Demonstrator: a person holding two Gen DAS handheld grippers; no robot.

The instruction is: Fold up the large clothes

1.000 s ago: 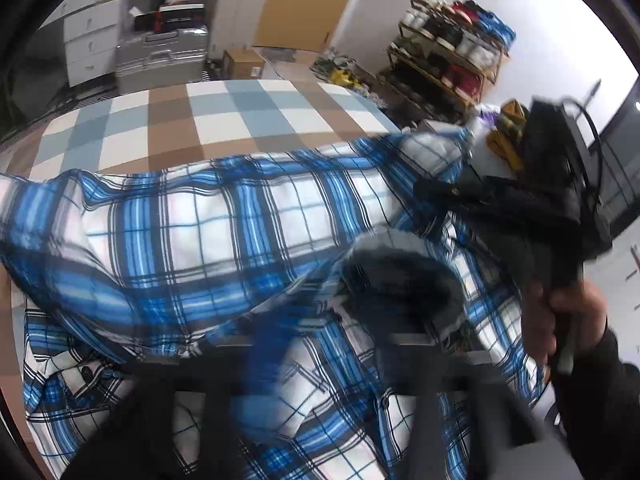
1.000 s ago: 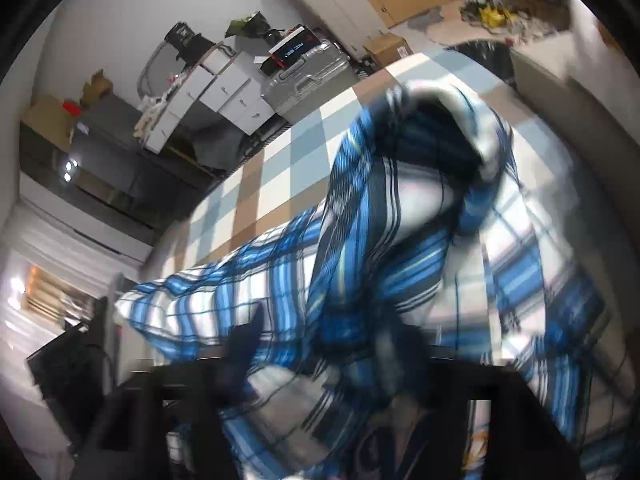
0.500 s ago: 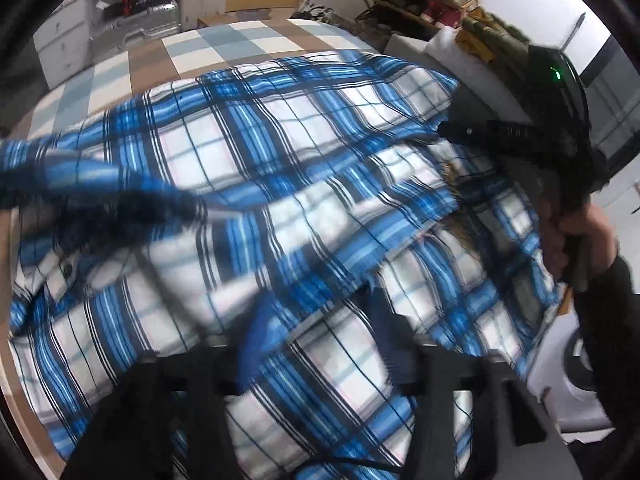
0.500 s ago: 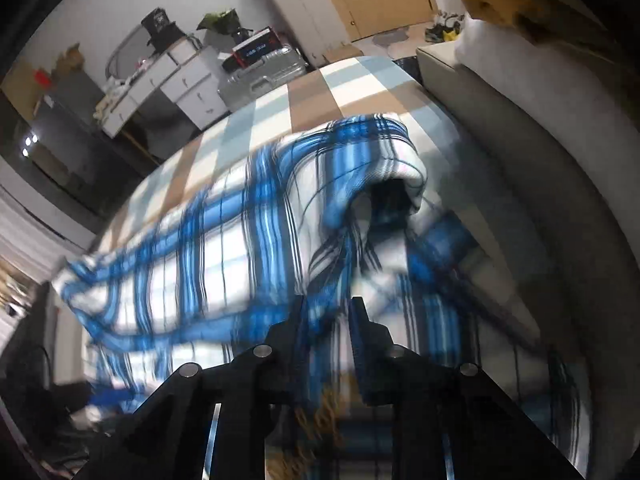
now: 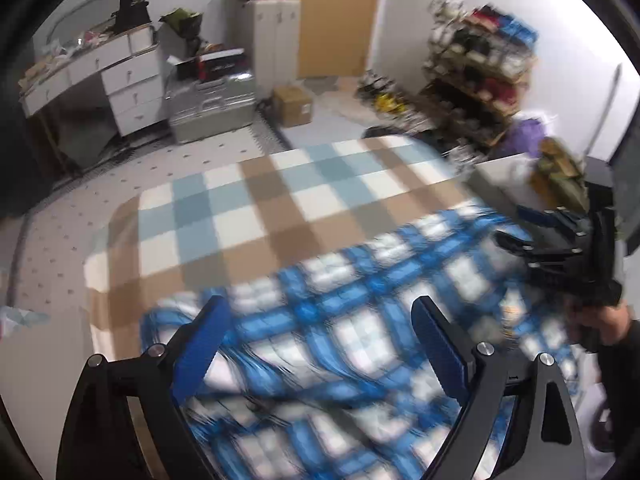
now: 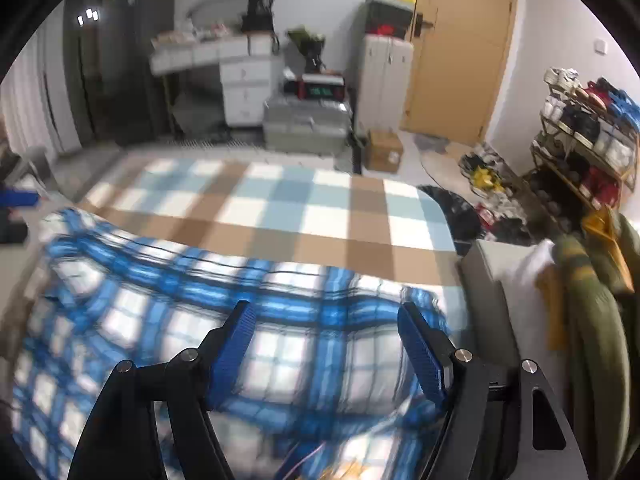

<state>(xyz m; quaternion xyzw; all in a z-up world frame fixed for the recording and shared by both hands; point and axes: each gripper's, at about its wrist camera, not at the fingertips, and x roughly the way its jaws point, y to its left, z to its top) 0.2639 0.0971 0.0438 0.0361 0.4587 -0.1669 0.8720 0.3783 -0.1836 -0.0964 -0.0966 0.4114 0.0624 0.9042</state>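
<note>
A large blue and white plaid shirt (image 5: 360, 320) (image 6: 224, 312) lies spread on a checked blanket (image 5: 260, 216) (image 6: 304, 216). My left gripper (image 5: 320, 316) hangs above the shirt with its blue pads wide apart and its jaws still opening; nothing sits between them. My right gripper (image 6: 324, 316) is also above the cloth, jaws opening, with no fabric in its grip. The right gripper (image 5: 516, 236) also shows at the right edge of the left wrist view, carried by a hand (image 5: 600, 324) in a dark sleeve.
Beyond the blanket stand a silver case (image 5: 212, 108) (image 6: 304, 124), a cardboard box (image 5: 292, 106) (image 6: 384, 152), white drawers (image 5: 132, 88) and a wooden door (image 6: 460, 48). A shoe rack (image 5: 476, 60) (image 6: 588, 132) stands at the right. Olive and yellow clothes (image 6: 600, 288) hang beside a grey cushion (image 6: 488, 292).
Both grippers have let go of the plaid shirt and opened wide. Both rose and tilted up, so more of the blanket and room shows. The shirt has settled flat.
</note>
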